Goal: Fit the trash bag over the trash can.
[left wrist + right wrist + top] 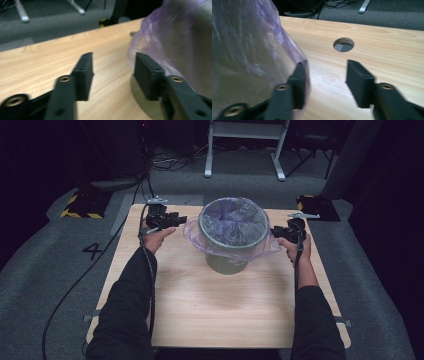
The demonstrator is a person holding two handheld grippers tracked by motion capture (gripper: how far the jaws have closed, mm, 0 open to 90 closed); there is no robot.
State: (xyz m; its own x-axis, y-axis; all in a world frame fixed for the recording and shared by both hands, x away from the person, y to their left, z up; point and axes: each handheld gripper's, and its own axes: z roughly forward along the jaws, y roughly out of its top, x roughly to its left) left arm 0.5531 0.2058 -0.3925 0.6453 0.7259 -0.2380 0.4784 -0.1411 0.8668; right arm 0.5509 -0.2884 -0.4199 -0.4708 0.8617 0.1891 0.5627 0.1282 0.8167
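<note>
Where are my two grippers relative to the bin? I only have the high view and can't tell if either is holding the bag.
Observer: The left gripper is open, with the purple bag against one jaw, not pinched.
Operator: And the right one?
Observer: The right gripper is open too; the bag's edge drapes by one jaw.
Operator: Anything on the table beyond it?
Observer: A round hole in the table, ahead of the jaws.

The table [200, 295] was evenly lit from above amid dark surroundings, while both gripper views were blurred, especially the near tongs.
</note>
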